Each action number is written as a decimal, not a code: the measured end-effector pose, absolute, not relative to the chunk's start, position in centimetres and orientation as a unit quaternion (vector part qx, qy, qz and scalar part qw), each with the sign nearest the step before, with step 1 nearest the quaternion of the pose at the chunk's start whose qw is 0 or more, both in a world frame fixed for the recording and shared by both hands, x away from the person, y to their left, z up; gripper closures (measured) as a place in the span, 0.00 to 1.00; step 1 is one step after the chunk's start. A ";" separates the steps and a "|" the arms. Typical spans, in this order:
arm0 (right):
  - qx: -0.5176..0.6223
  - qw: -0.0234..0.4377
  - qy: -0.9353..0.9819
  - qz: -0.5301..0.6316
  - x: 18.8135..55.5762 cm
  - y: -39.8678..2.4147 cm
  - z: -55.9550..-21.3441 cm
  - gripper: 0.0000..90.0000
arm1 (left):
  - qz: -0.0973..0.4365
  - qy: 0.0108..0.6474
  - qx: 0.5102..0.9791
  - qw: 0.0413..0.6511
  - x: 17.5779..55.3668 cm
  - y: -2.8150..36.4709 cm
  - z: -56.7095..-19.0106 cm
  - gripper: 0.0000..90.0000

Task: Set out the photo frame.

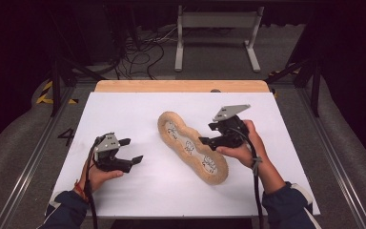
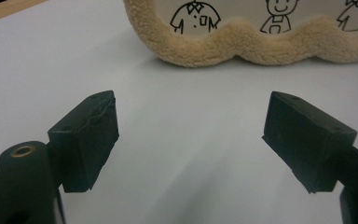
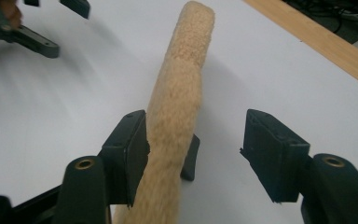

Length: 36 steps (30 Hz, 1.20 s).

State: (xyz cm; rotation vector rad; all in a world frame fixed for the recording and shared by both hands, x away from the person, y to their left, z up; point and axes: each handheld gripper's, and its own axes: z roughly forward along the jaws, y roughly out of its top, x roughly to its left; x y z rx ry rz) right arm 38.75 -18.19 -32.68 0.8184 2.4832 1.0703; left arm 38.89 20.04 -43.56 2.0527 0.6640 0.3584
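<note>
A long plush tan picture frame [image 1: 193, 148] with three cartoon drawings sits slantwise on the white table top [image 1: 124, 109]. My right gripper [image 1: 208, 133] is at its right side, open. In the right gripper view the frame's fuzzy edge [image 3: 179, 93] rises between the jaws of the right gripper [image 3: 196, 135], close against the left pad [image 3: 137, 144] and well apart from the right one. A black prop [image 3: 191, 158] shows behind the frame. My left gripper [image 1: 131, 150] is open over bare table left of the frame. Its jaws [image 2: 191, 135] point at the frame [image 2: 242, 44] and hold nothing.
A wooden strip [image 1: 181, 86] edges the far side of the table. Beyond it on the floor stand a grey metal rack [image 1: 217, 28] and loose cables [image 1: 138, 52]. Metal rails [image 1: 28, 162] run along both sides. The left gripper [image 3: 32, 28] shows far off in the right gripper view.
</note>
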 end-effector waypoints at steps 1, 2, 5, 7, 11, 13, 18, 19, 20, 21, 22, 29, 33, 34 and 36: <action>0.293 0.166 0.859 0.385 38.1 -18.8 -32.8 0.45 | 0.150 0.269 0.834 0.458 39.3 19.7 -43.5 0.20; 0.303 0.180 0.850 0.392 37.3 -19.4 -33.0 0.45 | 0.153 0.263 0.833 0.462 39.7 19.4 -43.4 0.20; 0.312 0.197 0.835 0.407 35.4 -20.8 -33.7 0.45 | 0.152 0.266 0.831 0.464 40.6 18.6 -43.2 0.19; 0.319 0.189 0.829 0.418 34.1 -21.5 -34.6 0.45 | 0.154 0.270 0.826 0.470 41.3 18.3 -43.1 0.19; 0.330 0.188 0.822 0.425 32.1 -22.2 -36.1 0.43 | 0.149 0.285 0.822 0.470 42.8 17.3 -43.2 0.19; 0.340 0.185 0.810 0.441 30.6 -22.9 -37.2 0.43 | 0.155 0.284 0.824 0.465 43.5 16.8 -43.3 0.20; 0.363 0.179 0.798 0.447 29.0 -23.2 -39.3 0.45 | 0.161 0.285 0.823 0.465 45.0 15.5 -43.7 0.22; 0.366 0.179 0.797 0.446 28.8 -23.2 -39.6 0.46 | 0.154 0.285 0.825 0.463 45.4 15.2 -43.9 0.22; 0.366 0.175 0.801 0.442 28.7 -23.1 -40.1 0.46 | 0.147 0.290 0.826 0.460 45.7 15.0 -44.0 0.21; 0.364 0.169 0.805 0.437 28.7 -23.0 -40.5 0.46 | 0.144 0.294 0.825 0.460 46.1 14.6 -44.2 0.21; 0.372 0.165 0.805 0.433 28.8 -22.9 -41.0 0.49 | 0.142 0.295 0.825 0.461 46.3 14.5 -44.2 0.22; 0.375 0.161 0.811 0.419 28.7 -22.4 -42.7 0.60 | 0.135 0.288 0.828 0.461 47.2 13.4 -45.2 0.25; 0.369 0.160 0.812 0.423 28.5 -22.3 -42.7 0.68 | 0.117 0.287 0.831 0.461 47.4 13.2 -45.7 0.37; 0.368 0.159 0.812 0.424 28.5 -22.3 -42.7 0.68 | 0.121 0.289 0.833 0.456 47.4 13.1 -45.7 0.41; 0.370 0.156 0.811 0.426 28.5 -22.4 -42.7 0.69 | 0.122 0.290 0.837 0.447 47.5 13.0 -45.9 0.47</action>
